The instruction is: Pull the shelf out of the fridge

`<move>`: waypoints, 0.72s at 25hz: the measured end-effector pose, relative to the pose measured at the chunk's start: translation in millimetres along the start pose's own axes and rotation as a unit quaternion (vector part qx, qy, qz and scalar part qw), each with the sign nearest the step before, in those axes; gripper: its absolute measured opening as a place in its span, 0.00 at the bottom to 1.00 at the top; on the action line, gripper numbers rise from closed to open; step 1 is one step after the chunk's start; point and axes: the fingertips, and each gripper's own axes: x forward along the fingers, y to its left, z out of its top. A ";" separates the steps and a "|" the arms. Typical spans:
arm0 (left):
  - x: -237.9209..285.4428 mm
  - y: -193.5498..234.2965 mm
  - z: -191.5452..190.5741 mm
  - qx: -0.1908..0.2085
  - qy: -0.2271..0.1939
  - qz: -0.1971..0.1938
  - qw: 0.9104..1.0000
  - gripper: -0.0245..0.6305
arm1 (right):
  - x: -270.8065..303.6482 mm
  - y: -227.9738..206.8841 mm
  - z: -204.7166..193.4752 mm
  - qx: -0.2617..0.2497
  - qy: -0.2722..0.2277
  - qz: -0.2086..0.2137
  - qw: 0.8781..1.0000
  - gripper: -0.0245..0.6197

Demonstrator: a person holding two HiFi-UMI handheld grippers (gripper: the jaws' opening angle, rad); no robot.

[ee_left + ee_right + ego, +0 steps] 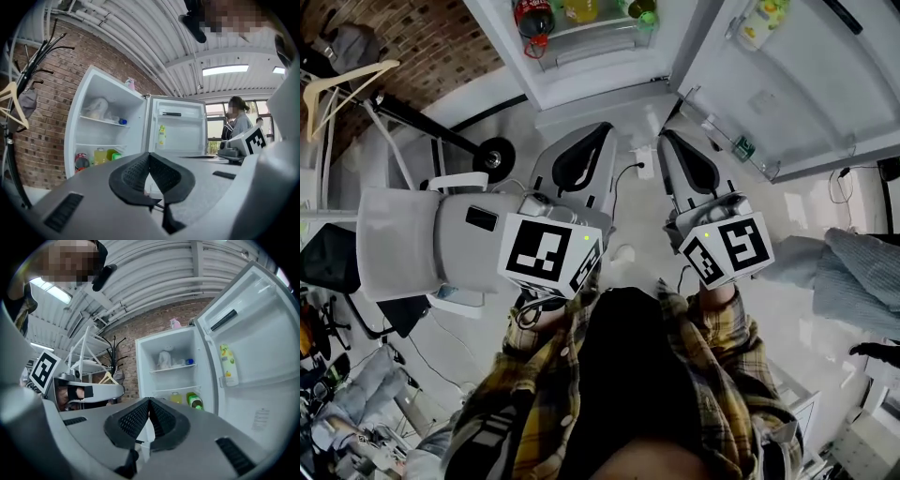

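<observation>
- Left gripper point(150, 157): fingers pressed together, holding nothing.
- Right gripper point(150, 401): fingers likewise closed and empty.
- Fridge point(600, 80) stands open at the head view's top edge; its shelf point(171, 368) sits inside, well apart from both grippers.

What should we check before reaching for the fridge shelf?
1. Door open: ok.
2. Left gripper free: ok, jaws shut on nothing.
3. Right gripper free: ok, jaws shut on nothing.
4. Jaws open for a grasp: not ok, both pairs are shut.
5. Upper shelf bare: not ok, a bag lies on it.
6. Upper shelf slides freely: cannot tell.
</observation>
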 end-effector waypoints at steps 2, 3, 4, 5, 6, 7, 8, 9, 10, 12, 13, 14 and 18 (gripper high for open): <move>8.1 8.3 0.2 0.002 0.002 0.004 1.000 0.04 | 11.2 -5.3 -0.2 0.001 0.000 0.005 1.000 0.07; 12.9 13.4 0.9 0.003 0.001 0.006 1.000 0.04 | 17.8 -8.0 0.1 0.001 0.000 0.007 1.000 0.07; 18.0 19.4 2.0 0.003 0.000 0.006 1.000 0.04 | 25.4 -10.6 0.6 0.001 -0.001 0.007 1.000 0.07; 23.5 26.2 3.6 0.003 -0.002 0.006 1.000 0.04 | 33.8 -13.2 1.2 0.001 -0.002 0.007 1.000 0.07; 29.3 33.7 5.5 0.002 -0.004 0.005 1.000 0.04 | 42.8 -15.7 2.0 0.001 -0.003 0.007 1.000 0.07; 35.6 41.4 7.6 0.001 -0.006 0.004 1.000 0.04 | 52.2 -18.1 3.0 0.001 -0.003 0.006 1.000 0.07; 42.4 49.1 9.6 0.001 -0.008 0.002 1.000 0.04 | 61.8 -20.6 4.1 -0.001 -0.004 0.006 1.000 0.07; 49.6 56.4 11.5 0.001 -0.009 -0.001 1.000 0.04 | 71.3 -23.5 5.2 -0.003 -0.004 0.006 1.000 0.07; 56.9 63.5 13.9 0.002 -0.011 -0.003 1.000 0.04 | 80.9 -26.9 6.5 -0.004 -0.004 0.005 1.000 0.07; 71.3 78.6 20.4 0.004 -0.015 -0.008 1.000 0.04 | 101.7 -33.5 9.8 -0.003 -0.007 0.005 1.000 0.07; 78.2 87.0 24.2 0.005 -0.018 -0.009 1.000 0.04 | 112.9 -36.3 12.0 -0.002 -0.008 0.005 1.000 0.07; 84.9 95.7 27.6 0.007 -0.019 -0.011 1.000 0.04 | 124.2 -38.7 14.2 -0.001 -0.010 0.005 1.000 0.07; 106.8 132.8 36.2 0.008 -0.020 -0.012 1.000 0.04 | 168.2 -47.1 21.9 0.000 -0.014 0.005 1.000 0.07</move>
